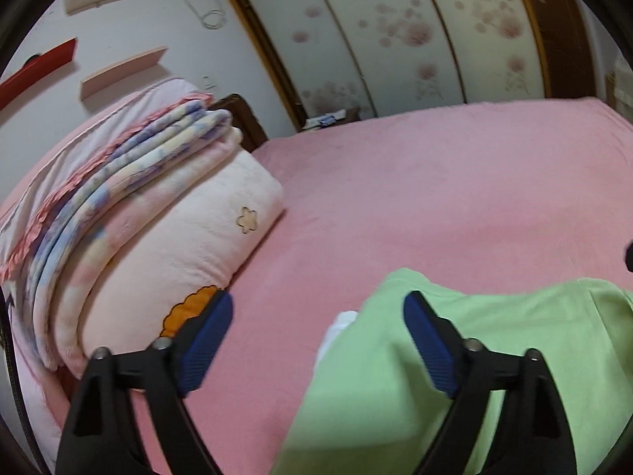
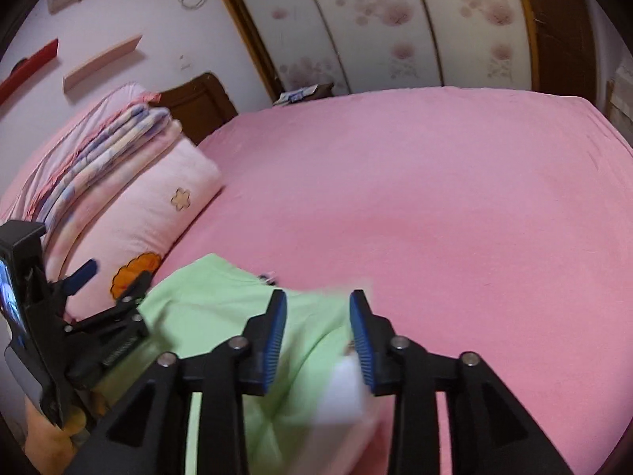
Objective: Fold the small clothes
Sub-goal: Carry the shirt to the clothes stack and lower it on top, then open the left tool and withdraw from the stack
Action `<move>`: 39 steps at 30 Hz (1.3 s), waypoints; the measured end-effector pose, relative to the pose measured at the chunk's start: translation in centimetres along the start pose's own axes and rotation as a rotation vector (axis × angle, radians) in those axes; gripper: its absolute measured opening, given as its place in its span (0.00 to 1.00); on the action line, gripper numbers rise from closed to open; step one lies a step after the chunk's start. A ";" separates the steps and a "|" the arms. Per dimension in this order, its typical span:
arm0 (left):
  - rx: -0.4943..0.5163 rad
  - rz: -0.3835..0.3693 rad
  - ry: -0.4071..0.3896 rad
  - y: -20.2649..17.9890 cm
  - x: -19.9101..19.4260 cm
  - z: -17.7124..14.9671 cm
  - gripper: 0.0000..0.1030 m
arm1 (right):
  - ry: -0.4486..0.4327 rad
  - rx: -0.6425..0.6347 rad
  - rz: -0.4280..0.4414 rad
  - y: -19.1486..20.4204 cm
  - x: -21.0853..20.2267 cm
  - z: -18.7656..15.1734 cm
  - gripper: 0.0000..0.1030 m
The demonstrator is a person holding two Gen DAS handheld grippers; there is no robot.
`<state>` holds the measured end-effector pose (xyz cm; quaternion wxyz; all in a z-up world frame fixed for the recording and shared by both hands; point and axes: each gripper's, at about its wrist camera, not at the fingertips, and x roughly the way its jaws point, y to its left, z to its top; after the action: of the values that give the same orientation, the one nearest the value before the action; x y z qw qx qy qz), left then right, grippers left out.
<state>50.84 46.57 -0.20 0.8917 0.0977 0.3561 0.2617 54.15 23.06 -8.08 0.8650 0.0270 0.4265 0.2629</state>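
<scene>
While the pink bed sheet (image 2: 455, 206) fills most of both views, a wardrobe with flower-printed doors (image 1: 395, 35) stands behind the bed and takes the far wall. At the left side of the bed lies a stack of folded bedding (image 1: 130, 206): a thick pale pink quilt with a small flower outline and an orange patch, and on it thinner blankets with blue and yellow pattern. A dark wooden headboard (image 2: 198, 107) shows behind this stack.

The green garment (image 1: 455, 364) lies on the sheet near the front edge, loosely spread with some folds, and a white part of cloth shows at its side. It is just beside the bedding stack but I cannot tell if it touches it.

The left gripper (image 1: 316, 340) hangs over the left edge of the garment with its blue pads wide apart; nothing is pressed between them. The right gripper (image 2: 318, 340) is over the right part of the garment, its pads apart with a moderate gap. Green and white cloth is seen between them, blurred, and the pads do not press on it.
</scene>
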 end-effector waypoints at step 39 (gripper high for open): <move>-0.112 -0.496 -0.075 -4.7 -48.9 -13.0 0.99 | -0.117 -0.120 -0.150 -2.2 -45.0 -19.8 0.50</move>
<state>13.97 16.25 17.23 0.9452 -0.0323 0.3209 0.0506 17.83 -3.79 11.32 0.9057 -0.0414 0.3597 0.2204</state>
